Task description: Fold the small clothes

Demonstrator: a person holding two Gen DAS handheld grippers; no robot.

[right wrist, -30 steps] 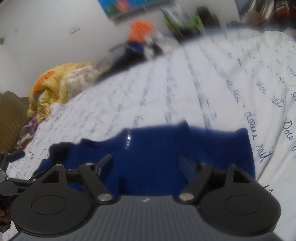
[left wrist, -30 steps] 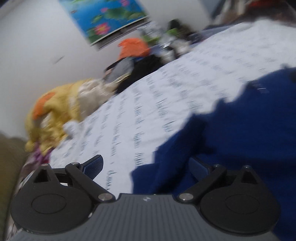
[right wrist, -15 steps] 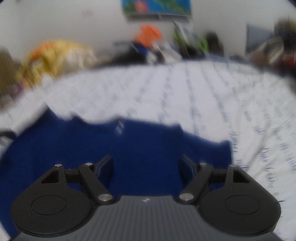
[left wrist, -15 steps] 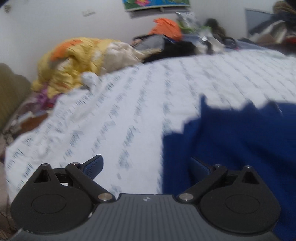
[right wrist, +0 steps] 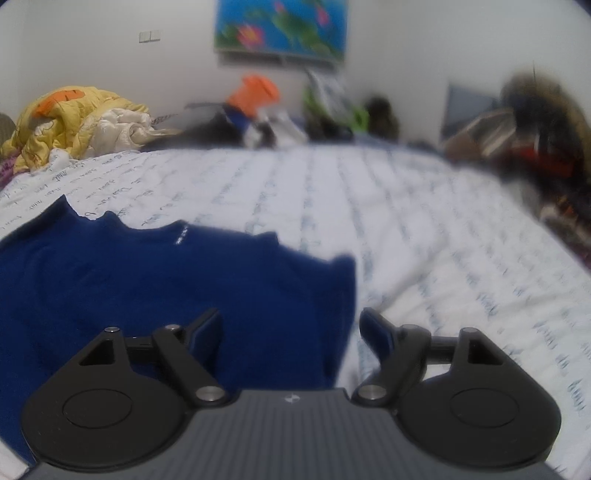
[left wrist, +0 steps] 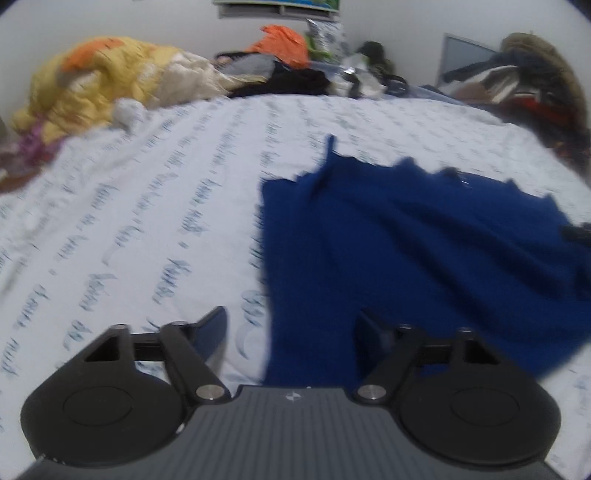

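A dark blue garment (left wrist: pixel 424 240) lies spread on the white printed bedsheet (left wrist: pixel 147 206). It also shows in the right wrist view (right wrist: pixel 147 280), collar away from me. My left gripper (left wrist: pixel 291 328) is open and empty, straddling the garment's left edge. My right gripper (right wrist: pixel 291 328) is open and empty, straddling the garment's right edge, its left finger over the cloth. The sheet also shows in the right wrist view (right wrist: pixel 443 258).
A yellow quilt (left wrist: pixel 96 81) is heaped at the bed's far left. Orange and black clothes (left wrist: pixel 288 55) and clutter line the far edge under a wall picture (right wrist: pixel 280 26). A pile of dark things (left wrist: pixel 532 81) sits at the far right.
Both grippers have swung and levelled out, ending at opposite side edges of the blue garment. The garment now lies flatter on the sheet. Both grippers stay open.
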